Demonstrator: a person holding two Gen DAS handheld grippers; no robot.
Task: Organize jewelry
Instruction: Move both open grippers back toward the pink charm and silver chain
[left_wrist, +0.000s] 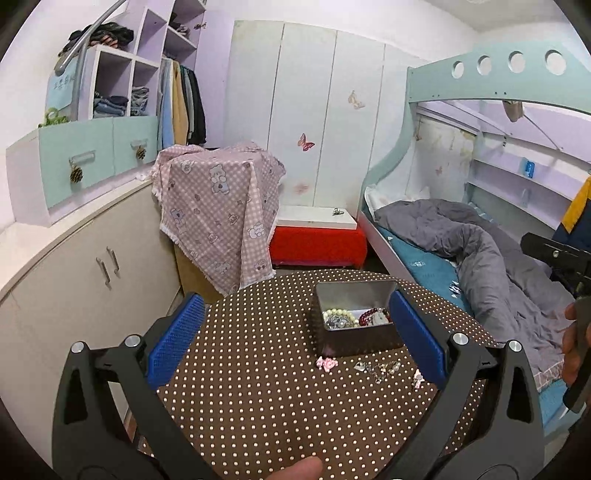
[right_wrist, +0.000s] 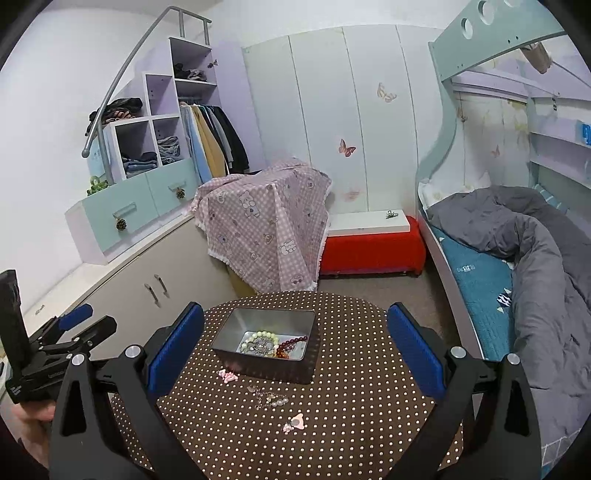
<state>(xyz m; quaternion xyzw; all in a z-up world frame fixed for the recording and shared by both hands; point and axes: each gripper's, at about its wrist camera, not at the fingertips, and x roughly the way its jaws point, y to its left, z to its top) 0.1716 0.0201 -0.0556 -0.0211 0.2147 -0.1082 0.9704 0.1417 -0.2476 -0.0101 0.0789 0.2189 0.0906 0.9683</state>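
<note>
On worktop (right_wrist: 351, 424) | tin (right_wrist: 266, 341) part filled; pearl chain (right_wrist: 271, 399), pink charms (right_wrist: 294, 422) loose beside it | both tongs, left (left_wrist: 295, 339) and right (right_wrist: 295, 349), wide open, empty | pinch chain mid-length, lift clear.

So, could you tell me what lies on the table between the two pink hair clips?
In the right wrist view, a silver chain with pearls lies between the pink clip by the tin and the other one.

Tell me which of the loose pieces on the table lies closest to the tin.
The pink bow clip, lying just off the tin's front corner. The pearl chain piece and the other pink clip lie farther out on the dotted table.
</note>
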